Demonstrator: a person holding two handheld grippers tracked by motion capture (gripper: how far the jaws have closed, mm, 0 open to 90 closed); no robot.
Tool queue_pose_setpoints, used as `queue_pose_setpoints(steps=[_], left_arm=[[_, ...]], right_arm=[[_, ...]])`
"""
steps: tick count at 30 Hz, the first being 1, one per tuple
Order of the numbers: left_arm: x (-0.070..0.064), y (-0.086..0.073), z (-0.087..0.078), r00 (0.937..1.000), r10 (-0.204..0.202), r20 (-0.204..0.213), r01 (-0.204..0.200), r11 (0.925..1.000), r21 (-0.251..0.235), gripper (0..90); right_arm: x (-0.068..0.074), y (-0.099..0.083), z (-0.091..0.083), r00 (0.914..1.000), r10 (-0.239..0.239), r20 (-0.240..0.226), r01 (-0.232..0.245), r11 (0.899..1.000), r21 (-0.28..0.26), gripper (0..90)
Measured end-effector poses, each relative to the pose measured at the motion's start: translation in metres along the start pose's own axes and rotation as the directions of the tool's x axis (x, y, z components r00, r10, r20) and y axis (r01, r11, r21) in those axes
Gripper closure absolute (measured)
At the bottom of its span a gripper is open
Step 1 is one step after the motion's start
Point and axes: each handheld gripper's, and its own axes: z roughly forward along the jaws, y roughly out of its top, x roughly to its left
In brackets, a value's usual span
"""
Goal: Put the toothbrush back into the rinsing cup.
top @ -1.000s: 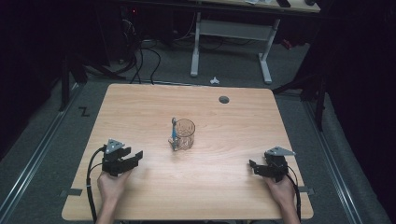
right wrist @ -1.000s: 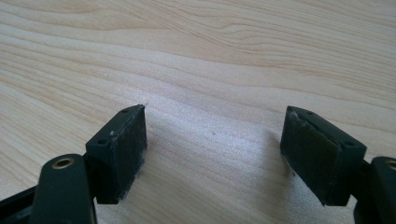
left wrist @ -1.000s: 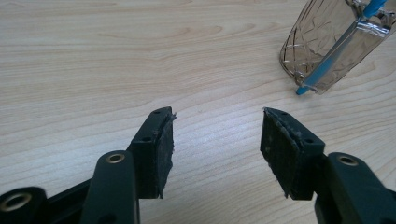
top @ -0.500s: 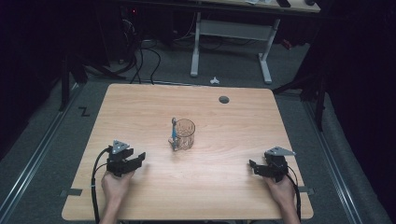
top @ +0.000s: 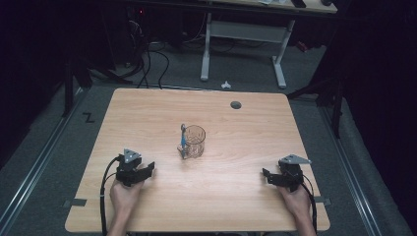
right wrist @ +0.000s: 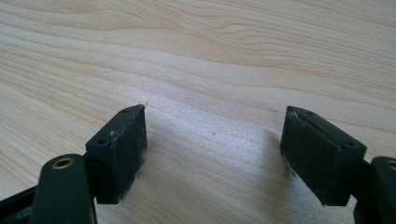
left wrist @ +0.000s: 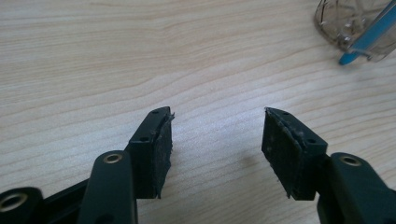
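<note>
My left tongs (top: 147,169) have edged right toward the glass mug (top: 193,141) mid-desk (top: 236,191), jaws wide; my right tongs (top: 268,176) stay wide, empty. No readable writing.

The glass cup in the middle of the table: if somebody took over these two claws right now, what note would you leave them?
Left claw: open, holding nothing, low over the table at its near left.
Right claw: open, holding nothing, at the near right.
Glass cup: upright at the table's centre, with a blue-handled tool leaning against its left side.
Done: nothing visible yet; cup and tool untouched.
Left: probably reaching in for both. The left claw is nearer.
</note>
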Motion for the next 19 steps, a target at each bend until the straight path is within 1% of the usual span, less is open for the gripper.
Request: queue_pose_setpoints(steps=[1,2,3,11,19], left_arm=[[-0.001,-0.001,0.002,0.9998,0.016,-0.007,-0.016,0.9999,0.003,42.4],[-0.0027,-0.0027,0.003,0.9992,0.032,-0.024,-0.033,0.9994,-0.01,41.3],[-0.0041,-0.0032,0.0034,0.9984,0.043,-0.035,-0.044,0.999,-0.01,41.4],[-0.0055,-0.0033,0.0038,0.9986,0.038,-0.037,-0.039,0.9992,-0.009,37.6],[-0.0058,-0.003,0.0041,0.9984,0.048,-0.029,-0.048,0.9989,-0.002,33.5]], right_arm=[[0.0,0.0,0.0,1.0,0.0,0.0,0.0,1.0,0.0,22.8],[0.0,0.0,0.0,1.0,0.0,0.0,0.0,1.0,0.0,22.8],[0.0,0.0,0.0,1.0,0.0,0.0,0.0,1.0,0.0,22.8],[0.0,0.0,0.0,1.0,-0.001,0.0,0.001,1.0,0.0,22.8],[0.0,0.0,0.0,1.0,-0.001,0.0,0.001,1.0,0.0,22.8]])
